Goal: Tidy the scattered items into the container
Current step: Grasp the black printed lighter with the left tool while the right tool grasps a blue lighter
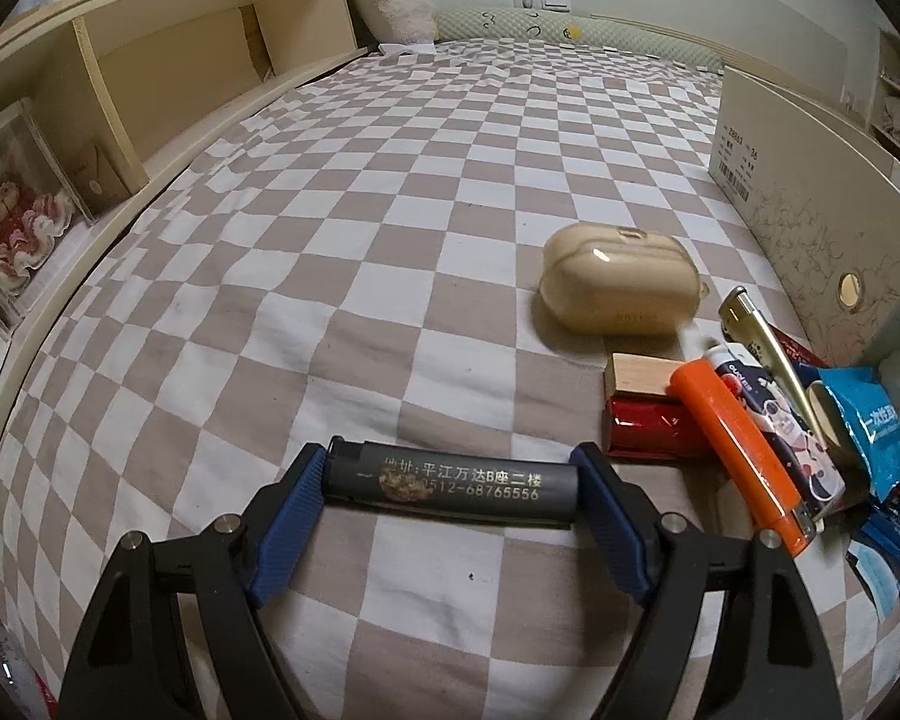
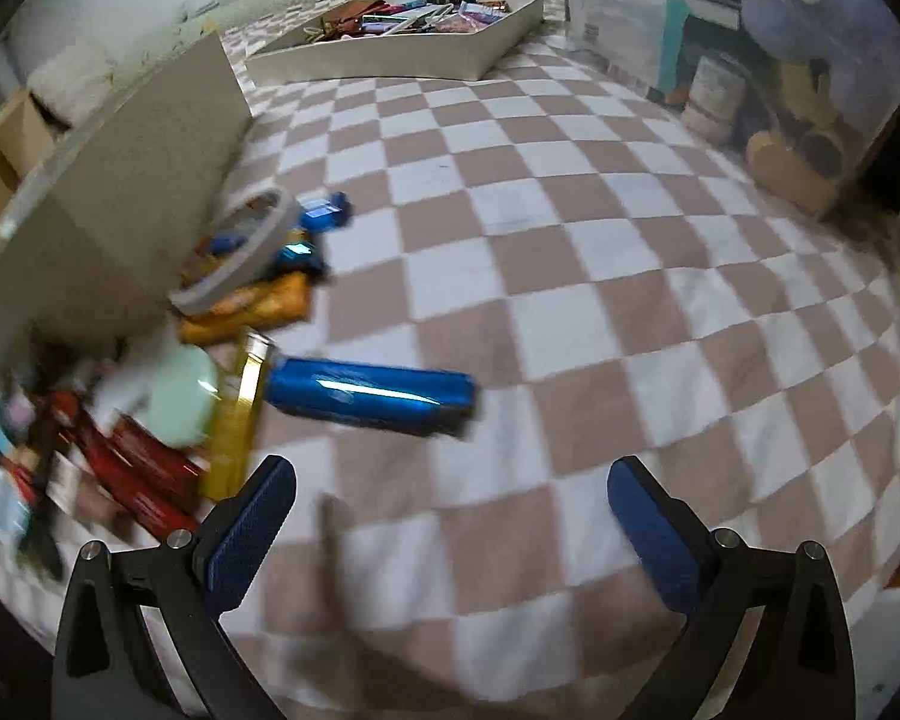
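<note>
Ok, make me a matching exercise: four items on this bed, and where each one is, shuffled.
Items:
1 grey lighter
2 orange lighter
3 beige case
4 blue tube

Places:
A ahead of the open right gripper
B beyond the wooden block
C between the pads of the left gripper
D leaning across the red box

Pairs: 1-C, 2-D, 3-B, 4-A

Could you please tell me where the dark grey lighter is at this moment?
In the left wrist view, the dark grey lighter lies crosswise between the left tongs on the checked bedsheet, left of the orange lighter.
</note>
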